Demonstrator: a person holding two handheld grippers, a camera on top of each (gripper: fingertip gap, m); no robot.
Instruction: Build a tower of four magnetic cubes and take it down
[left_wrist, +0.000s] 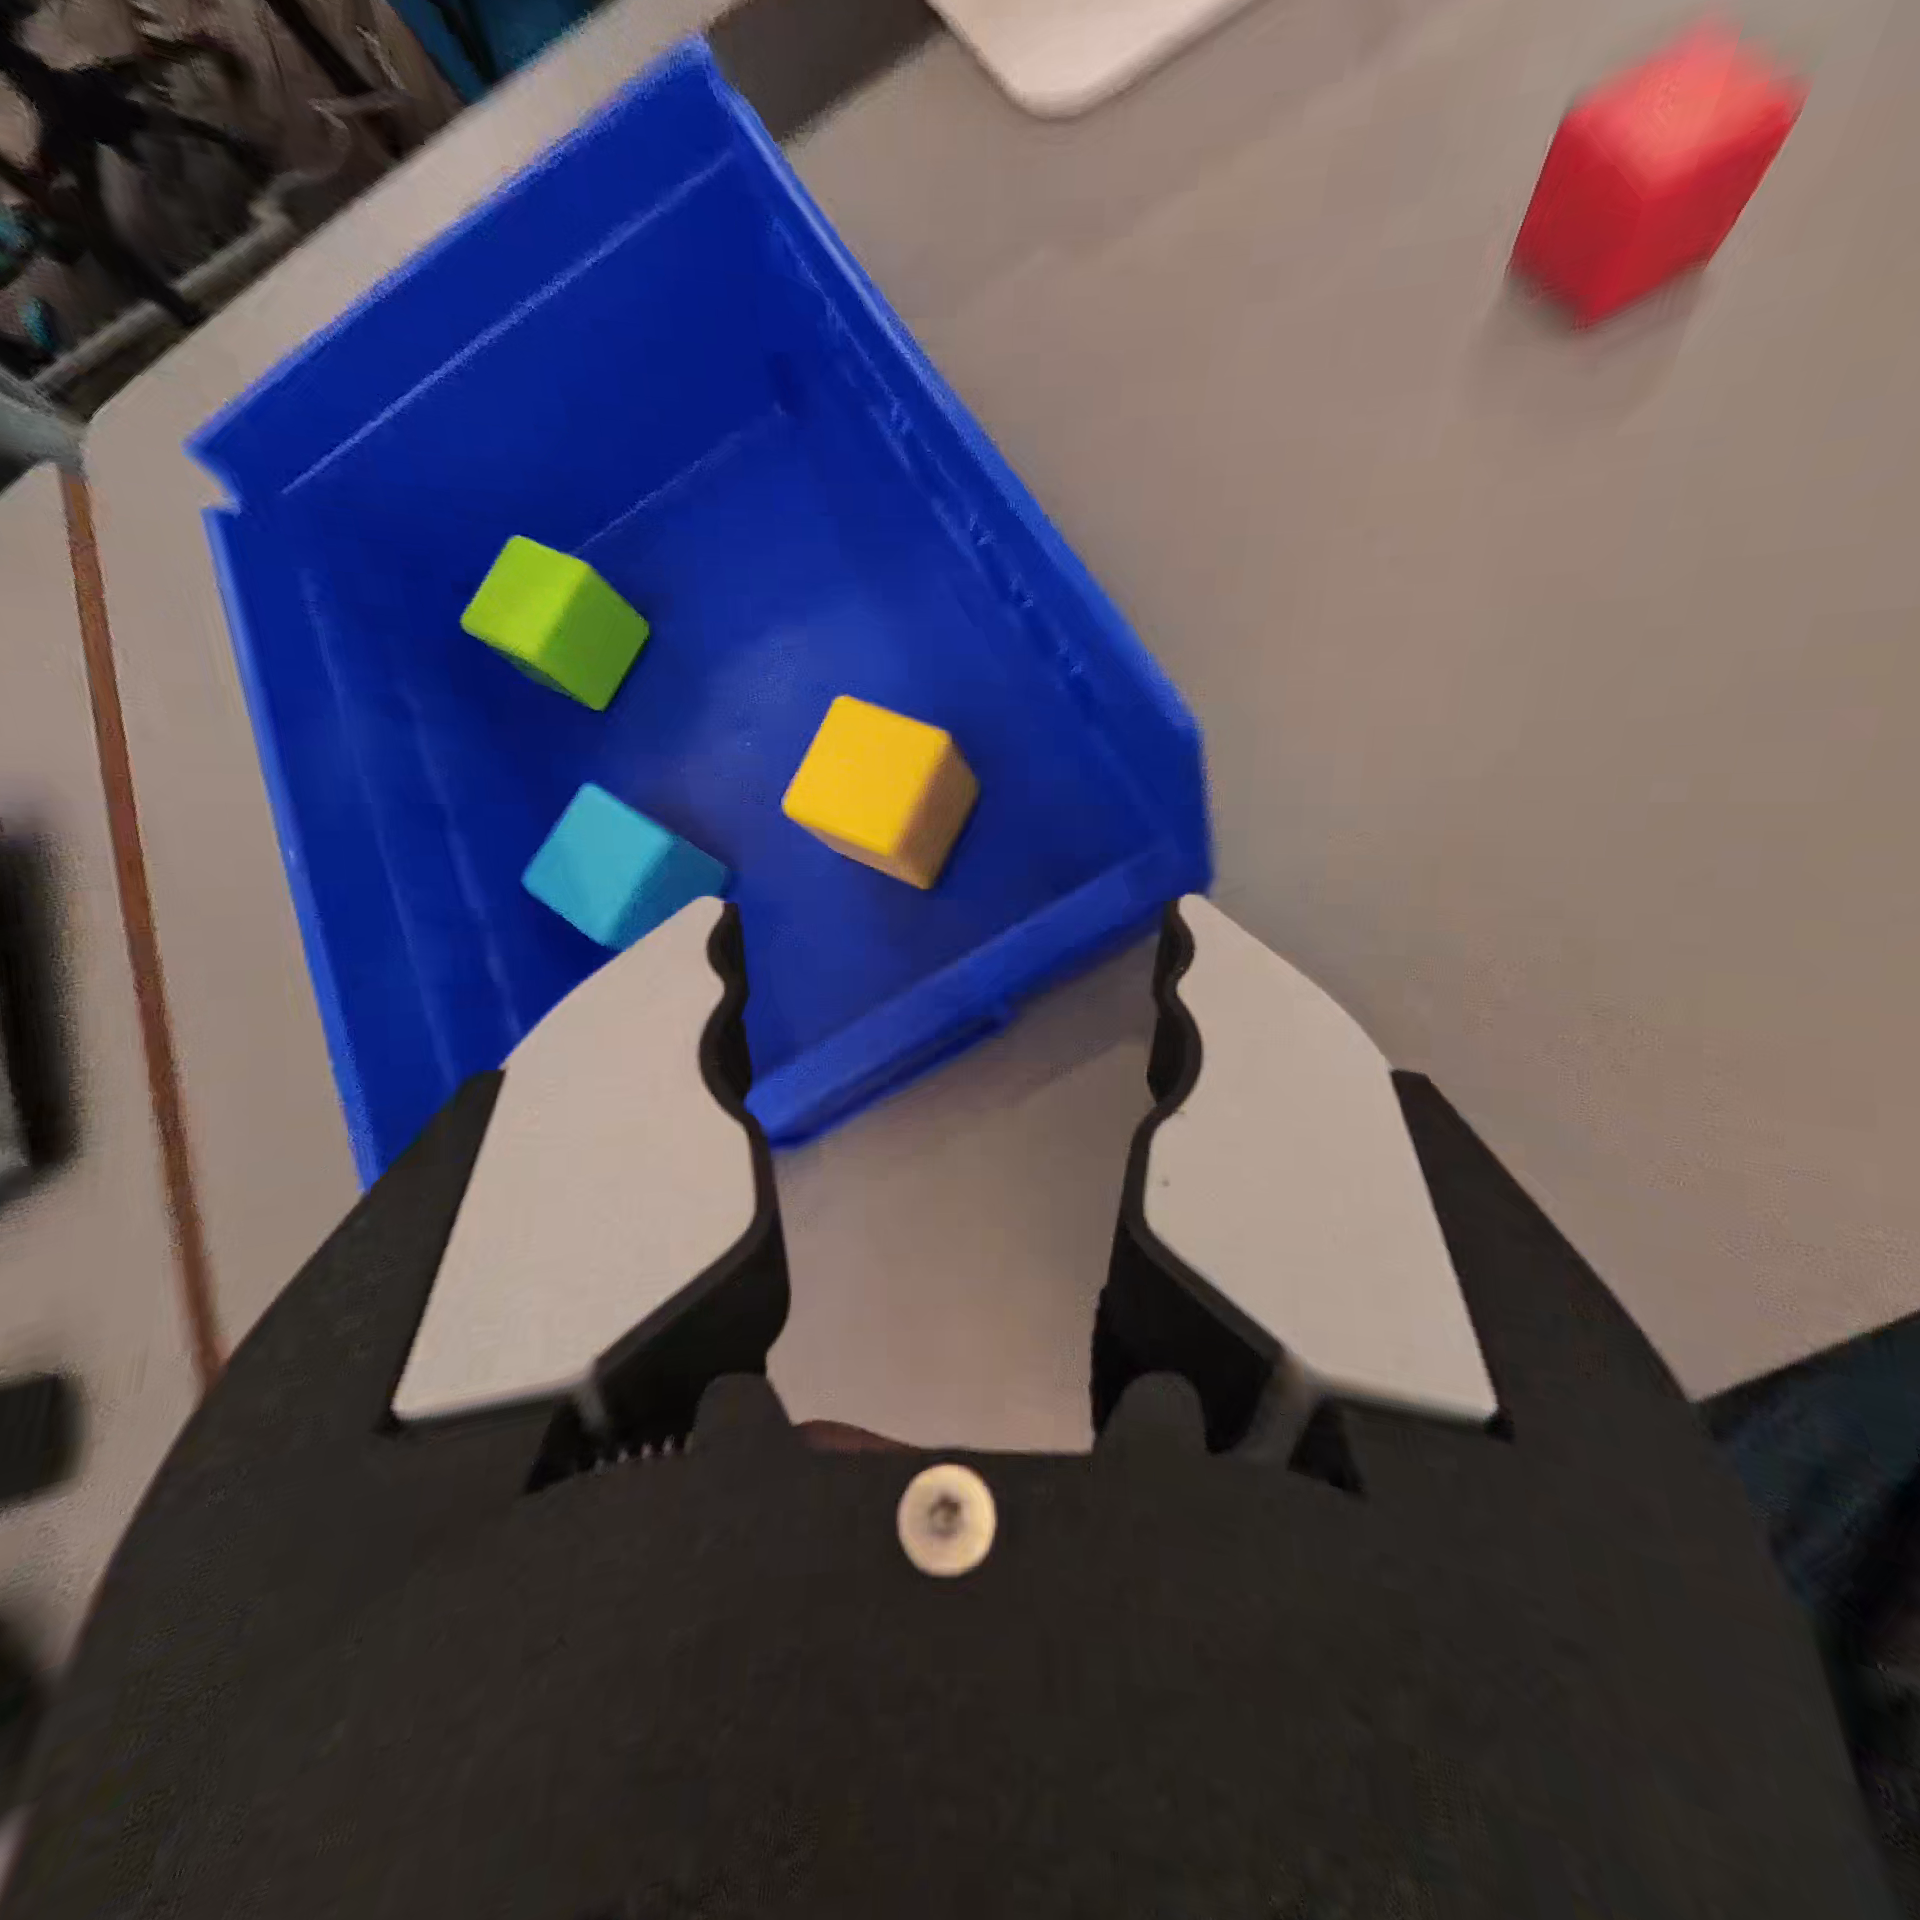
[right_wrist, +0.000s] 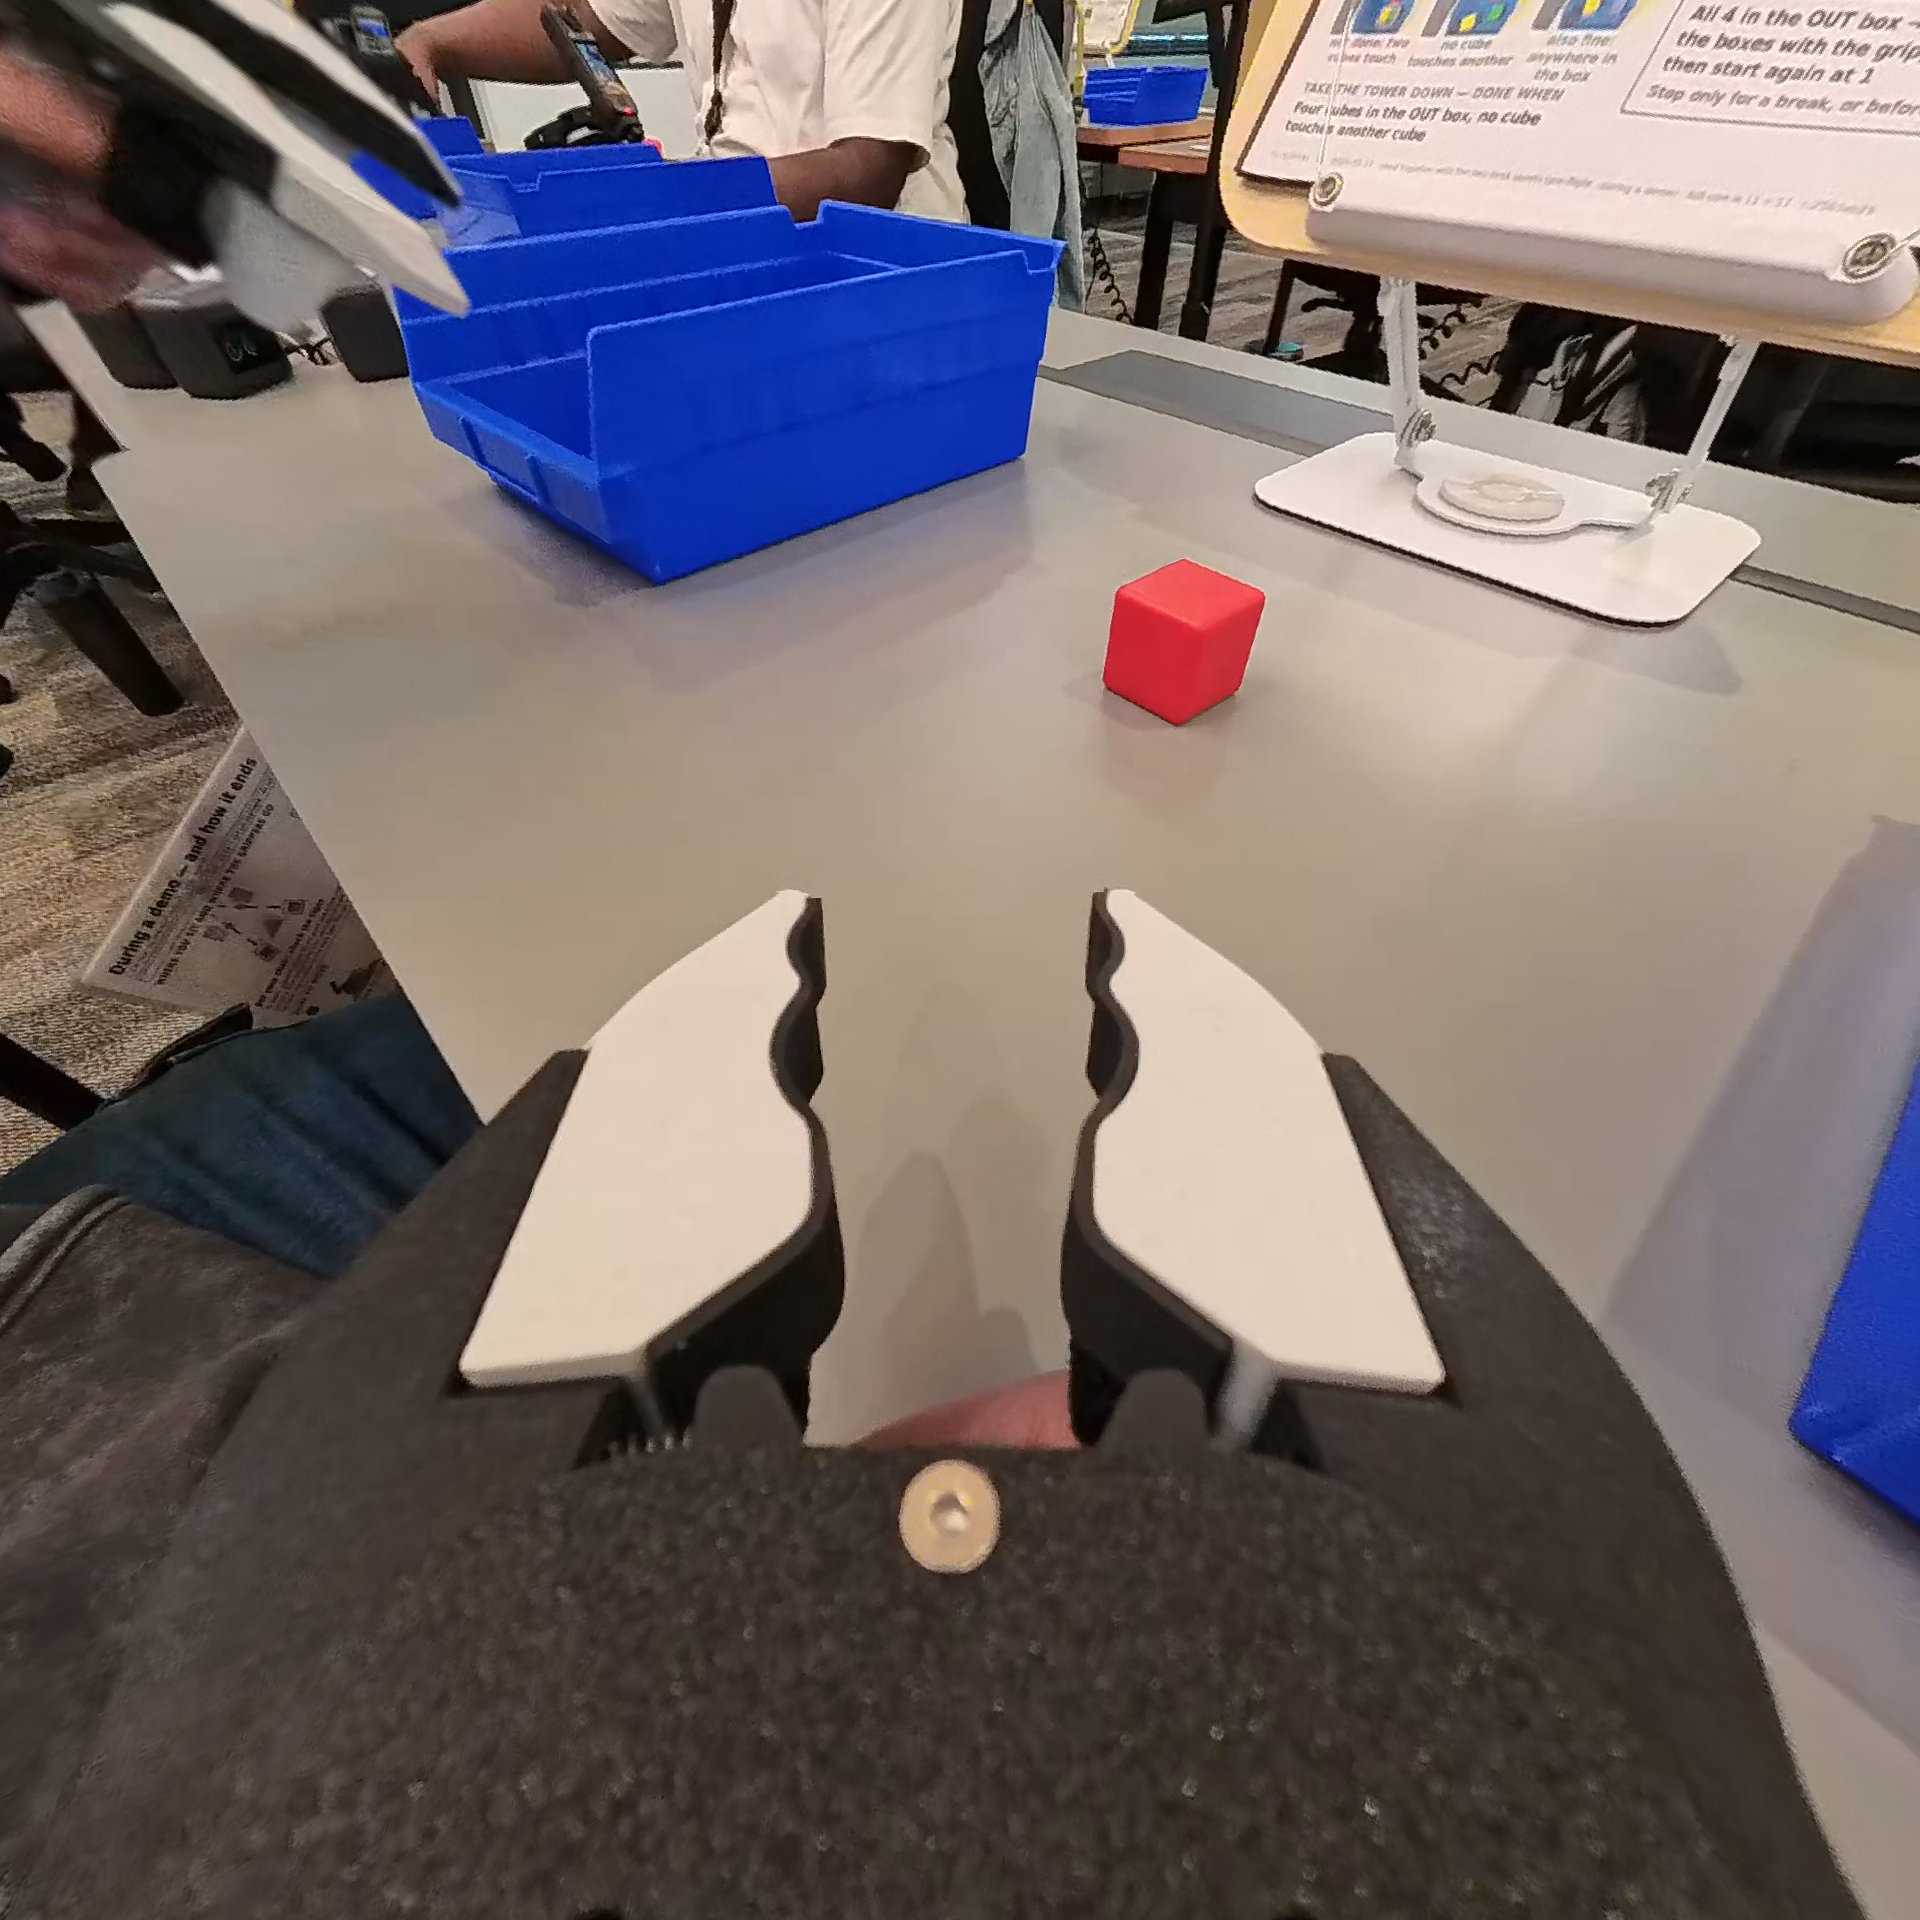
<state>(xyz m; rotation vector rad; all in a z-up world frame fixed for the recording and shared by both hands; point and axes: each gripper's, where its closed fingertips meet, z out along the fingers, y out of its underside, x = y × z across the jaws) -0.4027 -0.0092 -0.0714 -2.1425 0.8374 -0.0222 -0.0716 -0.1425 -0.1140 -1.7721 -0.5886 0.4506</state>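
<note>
Blue plastic bin (left_wrist: 644, 343) holds green (left_wrist: 556, 621), yellow (left_wrist: 881, 790) and light-blue (left_wrist: 613, 864) cubes.
Red plastic cube (right_wrist: 1182, 639) sits right of frame centre on the grey counter (right_wrist: 727, 748); both grippers' jaws released, empty.

Three cubes lie apart from one another on the floor of the blue bin (left_wrist: 644, 343): a lime-green cube (left_wrist: 556, 621) toward the far end, a light-blue cube (left_wrist: 613, 862) nearer, and a yellow cube (left_wrist: 881, 790) beside it toward the right wall. A red cube (right_wrist: 1182, 639) sits alone on the grey table (right_wrist: 727, 748), well apart from the bin, apparently flat on one face.
</note>
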